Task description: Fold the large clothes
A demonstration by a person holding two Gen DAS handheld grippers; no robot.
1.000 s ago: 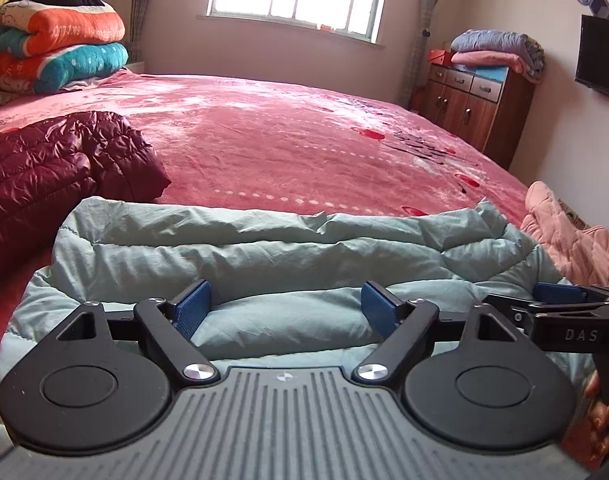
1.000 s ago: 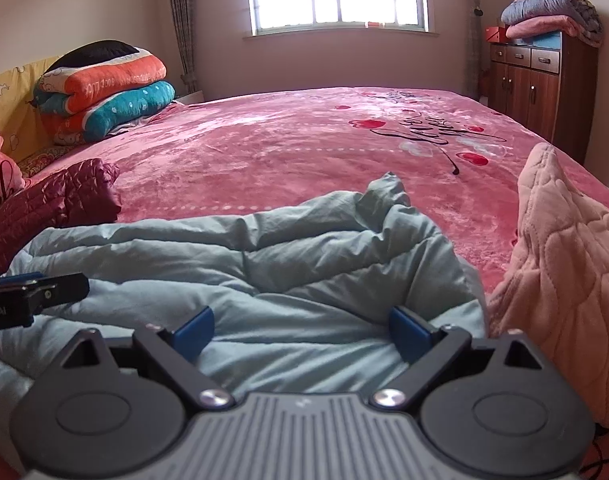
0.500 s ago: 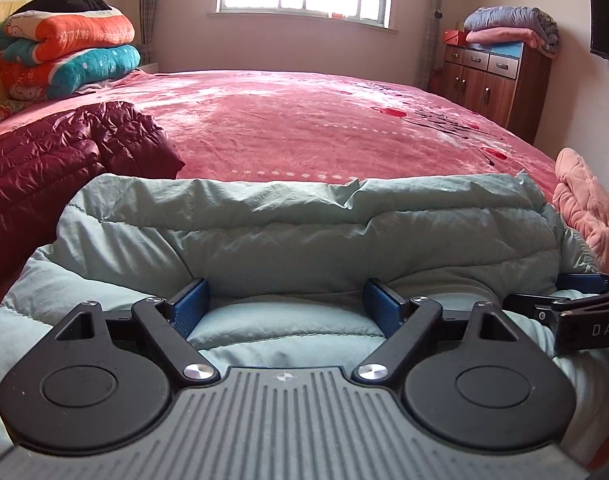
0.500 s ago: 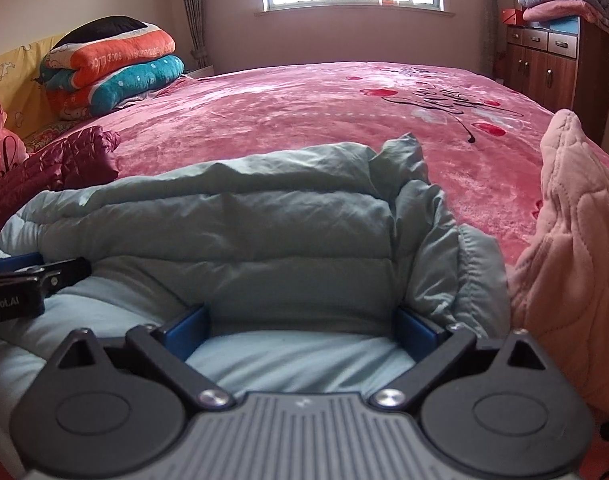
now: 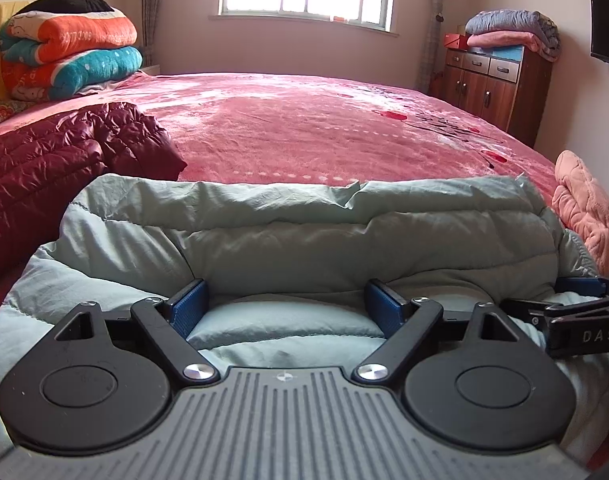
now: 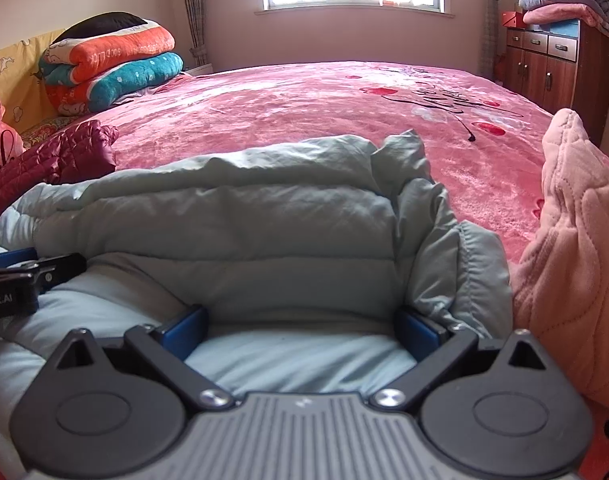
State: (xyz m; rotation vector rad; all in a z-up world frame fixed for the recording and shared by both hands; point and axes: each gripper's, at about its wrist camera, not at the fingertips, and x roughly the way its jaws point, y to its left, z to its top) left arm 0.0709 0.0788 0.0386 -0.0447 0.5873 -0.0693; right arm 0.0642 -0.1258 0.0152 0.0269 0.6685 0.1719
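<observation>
A pale green puffer jacket (image 5: 304, 232) lies folded over itself on the pink bedspread (image 5: 304, 120), its thick upper layer forming a ridge straight ahead. My left gripper (image 5: 286, 300) is open, its blue pads (image 5: 188, 300) spread wide against the base of that ridge with padding bulging between them. Further right on the same jacket (image 6: 244, 216), my right gripper (image 6: 302, 326) is open in the same way, near the jacket's bunched right edge. Each gripper shows in the other's view: the right gripper (image 5: 576, 312) and the left gripper (image 6: 24, 280). Nothing is clamped.
A maroon puffer jacket (image 5: 56, 160) lies to the left. To the right, touching the green one, lies a pink quilted garment (image 6: 576, 240). Rolled blankets (image 5: 64, 52) are stacked at the far left. A wooden cabinet (image 5: 492, 84) stands at the far right.
Both grippers have pushed lower and closer into the green jacket. Its crumpled top has smoothed into a taller, straighter ridge. Both stayed open.
</observation>
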